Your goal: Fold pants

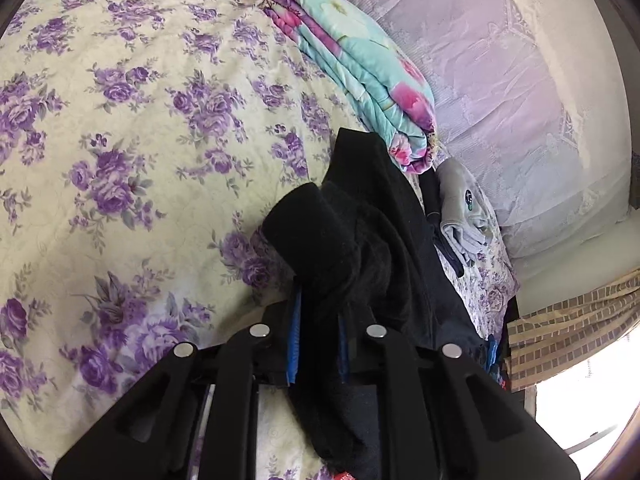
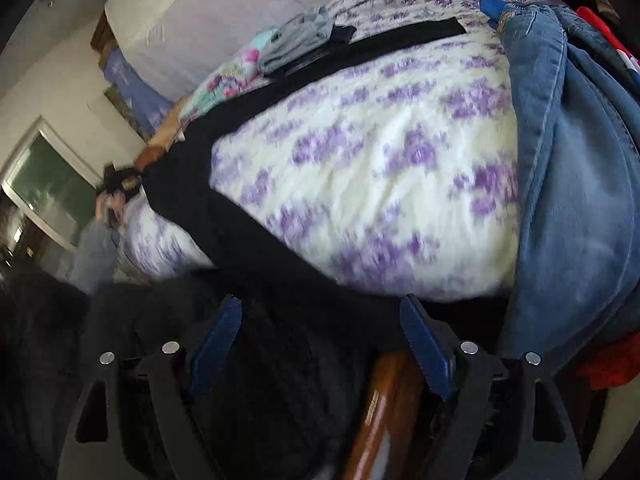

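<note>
The black pants (image 1: 360,216) lie in a long strip over the floral bed cover. My left gripper (image 1: 318,344) is shut on a bunched end of them, with black cloth spilling out between its blue pads. In the right wrist view the black pants (image 2: 224,216) stretch from the bed's near edge toward the far side. My right gripper (image 2: 324,344) is open at the bed's near edge, its blue pads (image 2: 424,344) wide apart over black cloth; nothing is pinched. My left gripper also shows far left in that view (image 2: 118,184), blurred, on the pants' other end.
A folded turquoise floral quilt (image 1: 360,68) and a grey garment (image 1: 460,208) lie by the wall. Blue jeans (image 2: 560,160) are piled at the right of the bed, with red cloth (image 2: 608,364) below. A brown wooden bed rail (image 2: 376,408) runs under my right gripper.
</note>
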### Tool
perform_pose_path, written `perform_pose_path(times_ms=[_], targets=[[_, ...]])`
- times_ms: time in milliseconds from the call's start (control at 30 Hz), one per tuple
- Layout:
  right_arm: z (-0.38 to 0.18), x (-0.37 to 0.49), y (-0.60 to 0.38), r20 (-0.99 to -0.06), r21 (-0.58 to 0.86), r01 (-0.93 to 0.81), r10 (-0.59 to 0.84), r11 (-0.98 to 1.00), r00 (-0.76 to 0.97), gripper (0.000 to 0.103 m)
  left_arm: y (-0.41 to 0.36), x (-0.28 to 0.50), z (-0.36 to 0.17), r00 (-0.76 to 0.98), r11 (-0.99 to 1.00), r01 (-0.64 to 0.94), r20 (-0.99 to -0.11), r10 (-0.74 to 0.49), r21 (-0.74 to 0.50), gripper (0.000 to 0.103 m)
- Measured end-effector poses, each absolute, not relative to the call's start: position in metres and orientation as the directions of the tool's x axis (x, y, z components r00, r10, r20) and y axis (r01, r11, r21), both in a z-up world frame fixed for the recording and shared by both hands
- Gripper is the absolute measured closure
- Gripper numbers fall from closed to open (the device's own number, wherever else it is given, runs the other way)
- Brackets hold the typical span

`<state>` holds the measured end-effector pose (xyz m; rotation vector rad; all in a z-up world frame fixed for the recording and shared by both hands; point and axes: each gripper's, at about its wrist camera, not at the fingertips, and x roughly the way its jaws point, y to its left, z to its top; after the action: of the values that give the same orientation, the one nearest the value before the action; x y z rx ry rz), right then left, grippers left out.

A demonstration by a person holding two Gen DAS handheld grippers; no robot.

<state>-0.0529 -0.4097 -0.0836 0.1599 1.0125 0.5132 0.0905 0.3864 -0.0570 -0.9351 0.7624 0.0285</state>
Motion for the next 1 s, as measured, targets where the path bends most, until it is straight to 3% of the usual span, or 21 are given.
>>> perform_pose_path(times_ms=[133, 233, 333, 600, 700, 867, 900, 933, 1000], targets=[[-0.128, -0.060, -0.377, -0.811, 0.194, -0.409, 0.381, 0.892, 0.445, 0.020, 0.386, 0.092, -0.057, 0.739, 0.608, -0.353, -0.611, -0.285, -0.711, 0.090], [-0.147, -0.054, -0.362, -0.795, 0.247, -0.439, 0.439, 0.864, 0.418, 0.022, 0.385, 0.089, -0.058, 0.735, 0.604, -0.369, -0.620, -0.277, -0.707, 0.090], [-0.158, -0.042, -0.378, -0.749, 0.328, -0.311, 0.446, 0.892, 0.489, 0.022, 0.385, 0.088, -0.059, 0.723, 0.607, -0.385, -0.636, -0.270, -0.695, 0.090], [-0.219, -0.041, -0.416, -0.759, 0.561, -0.105, 0.561, 0.821, 0.330, 0.021, 0.385, 0.089, -0.061, 0.717, 0.609, -0.396, -0.646, -0.263, -0.687, 0.090], [-0.232, -0.033, -0.432, -0.633, 0.716, -0.036, 0.670, 0.697, 0.388, 0.021, 0.386, 0.088, -0.064, 0.721, 0.598, -0.397, -0.640, -0.266, -0.696, 0.090], [-0.256, -0.016, -0.446, -0.457, 0.854, -0.001, 0.751, 0.520, 0.477, 0.018, 0.389, 0.084, -0.072, 0.733, 0.572, -0.391, -0.620, -0.279, -0.721, 0.090], [-0.254, -0.017, -0.446, -0.415, 0.872, -0.026, 0.767, 0.489, 0.490, 0.024, 0.389, 0.083, -0.074, 0.736, 0.566, -0.390, -0.615, -0.282, -0.726, 0.090], [-0.249, -0.020, -0.444, -0.391, 0.875, -0.065, 0.778, 0.480, 0.491, 0.043, 0.390, 0.082, -0.076, 0.738, 0.560, -0.392, -0.613, -0.283, -0.730, 0.090], [-0.233, -0.029, -0.438, -0.394, 0.858, -0.137, 0.805, 0.495, 0.443, 0.062, 0.389, 0.082, -0.078, 0.738, 0.554, -0.396, -0.613, -0.282, -0.732, 0.090]])
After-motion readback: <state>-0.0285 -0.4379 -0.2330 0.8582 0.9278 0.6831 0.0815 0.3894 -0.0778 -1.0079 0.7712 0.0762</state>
